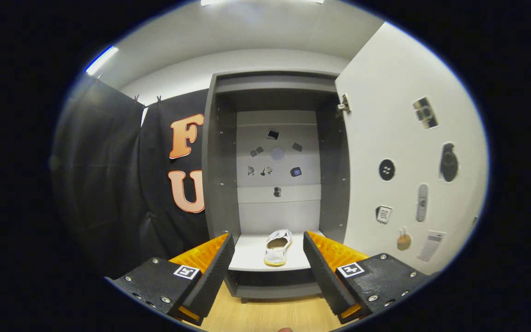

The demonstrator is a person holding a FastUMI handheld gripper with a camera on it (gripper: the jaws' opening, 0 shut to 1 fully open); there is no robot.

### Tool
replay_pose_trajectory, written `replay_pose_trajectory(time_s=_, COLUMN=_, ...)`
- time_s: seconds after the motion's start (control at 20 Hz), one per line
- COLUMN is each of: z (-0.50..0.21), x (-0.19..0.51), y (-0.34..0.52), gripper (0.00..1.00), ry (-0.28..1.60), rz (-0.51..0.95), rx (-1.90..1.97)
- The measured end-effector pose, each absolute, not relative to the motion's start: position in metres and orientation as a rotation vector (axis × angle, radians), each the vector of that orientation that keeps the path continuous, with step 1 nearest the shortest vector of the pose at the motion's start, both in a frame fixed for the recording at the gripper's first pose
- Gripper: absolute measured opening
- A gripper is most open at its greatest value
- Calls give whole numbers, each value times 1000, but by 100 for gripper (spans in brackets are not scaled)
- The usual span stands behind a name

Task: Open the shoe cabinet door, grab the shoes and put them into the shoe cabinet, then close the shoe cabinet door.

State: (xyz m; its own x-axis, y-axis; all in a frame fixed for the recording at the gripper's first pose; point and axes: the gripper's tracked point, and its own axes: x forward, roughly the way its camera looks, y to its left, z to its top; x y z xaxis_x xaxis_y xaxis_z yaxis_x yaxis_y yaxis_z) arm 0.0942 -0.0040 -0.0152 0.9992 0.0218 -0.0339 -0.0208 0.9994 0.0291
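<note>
Shoe (278,247) rests inside the cabinet (221,157); gripper (268,258) fingers apart, empty; door (399,152) open; next step likely: swing it shut.

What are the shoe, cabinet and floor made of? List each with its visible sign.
Shoe: probably white leather or synthetic, faint sheen, paler rubbery sole.
Cabinet: likely laminated board, flat matte grey panels with rows of shelf-pin holes; door matte white.
Floor: wood or wood-look laminate, light grain.
Tool: open, shoe beyond it.

Wooden floor (265,318), ceiling lights (102,60), stickers (386,169)
</note>
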Motion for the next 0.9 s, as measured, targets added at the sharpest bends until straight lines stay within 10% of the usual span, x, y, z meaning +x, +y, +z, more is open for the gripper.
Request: replay_pose_trajectory(time_s=0.9, z=6, x=-64, y=-10, gripper=93, ry=10, rz=-46, rx=36)
